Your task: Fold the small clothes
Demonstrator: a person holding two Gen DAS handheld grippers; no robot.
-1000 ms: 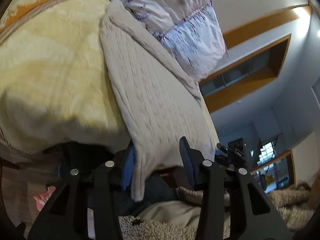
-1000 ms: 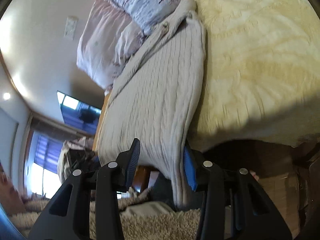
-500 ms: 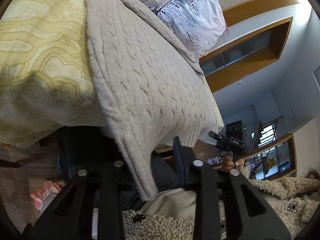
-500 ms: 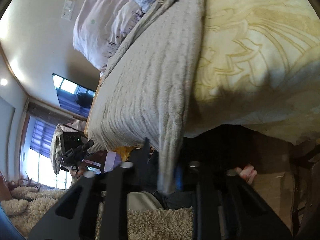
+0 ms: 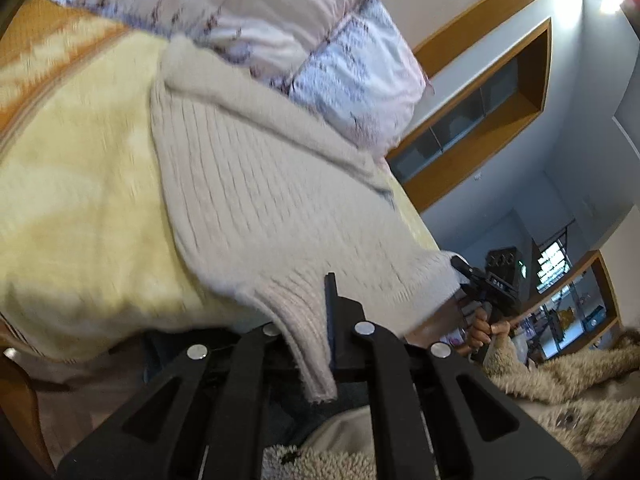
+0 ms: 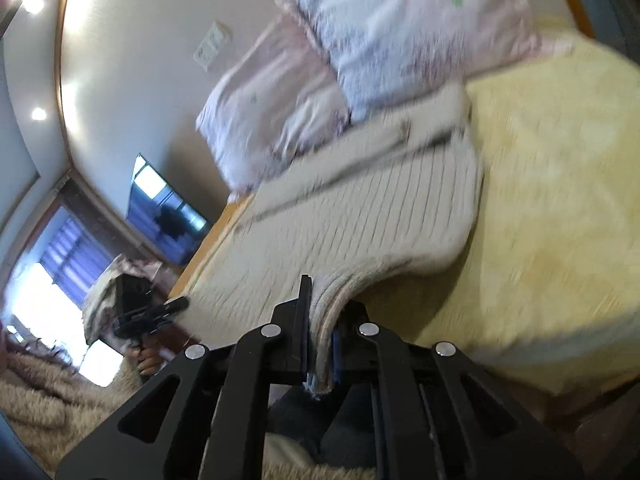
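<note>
A cream cable-knit sweater [image 5: 256, 184] lies lengthwise on a yellow bedspread [image 5: 80, 200], its collar toward the pillows. My left gripper [image 5: 316, 320] is shut on one corner of the sweater's ribbed hem, which hangs down between the jaws. In the right wrist view the same sweater [image 6: 360, 216] stretches away from me, and my right gripper [image 6: 320, 332] is shut on the other hem corner, the knit bunched between its pads. Each gripper shows in the other's view: the right gripper [image 5: 492, 280] at the far hem corner, the left gripper [image 6: 136, 308] at lower left.
Pale floral pillows [image 5: 320, 40] are stacked at the head of the bed, also the pillows [image 6: 360, 60] in the right view. A person's fluffy beige sleeve [image 5: 560, 372] and hand hold the grippers. Wooden shelves [image 5: 480, 120] line the wall, and a window [image 6: 48, 280] glows at left.
Both grippers went from open around the hanging hem corners to shut on them. Both then rose and rolled, lifting the hem off the bed's edge.
</note>
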